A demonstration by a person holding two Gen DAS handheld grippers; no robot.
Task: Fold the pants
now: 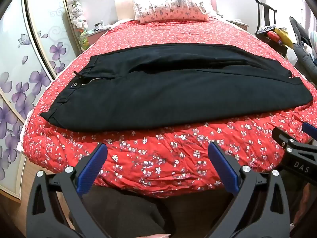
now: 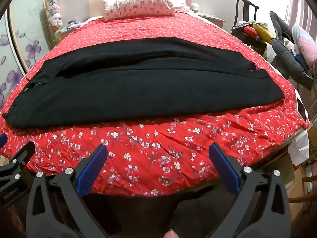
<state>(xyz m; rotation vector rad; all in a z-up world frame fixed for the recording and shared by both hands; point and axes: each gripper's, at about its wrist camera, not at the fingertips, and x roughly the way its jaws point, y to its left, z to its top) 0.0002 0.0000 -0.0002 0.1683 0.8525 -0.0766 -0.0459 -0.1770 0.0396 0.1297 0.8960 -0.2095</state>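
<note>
The left gripper [image 1: 157, 154] is held with its jaws spread wide, nothing between the blue pads [image 1: 92, 170]; it is tilted downward over the near edge of the bed, clear of the cloth. The right gripper [image 2: 158, 154] is held the same way, jaws fully apart and empty, just beside the left one. In the left wrist view, the black frame of the right gripper is seen at the right edge; in the right wrist view, the left gripper's frame is seen at the lower left.

Under both grippers a red bedspread [image 1: 178, 158] printed with small white flowers is spread over the bed, slightly wrinkled near the front edge. Beyond that strip, a pair of black pants [image 1: 158, 91] is laid flat across the bed, apart from both grippers. The waistband, with a button and an open zip [image 1: 95, 79], is turned to the left; the leg hems are turned to the right. One leg is laid partly over the other, the seam between them running lengthwise.

At the head of the bed a patterned pillow [image 2: 138, 4] is seen. A wardrobe door with purple flowers [image 1: 39, 75] is seen at the left, and a dark chair [image 2: 245, 15] piled with clothing at the right.
</note>
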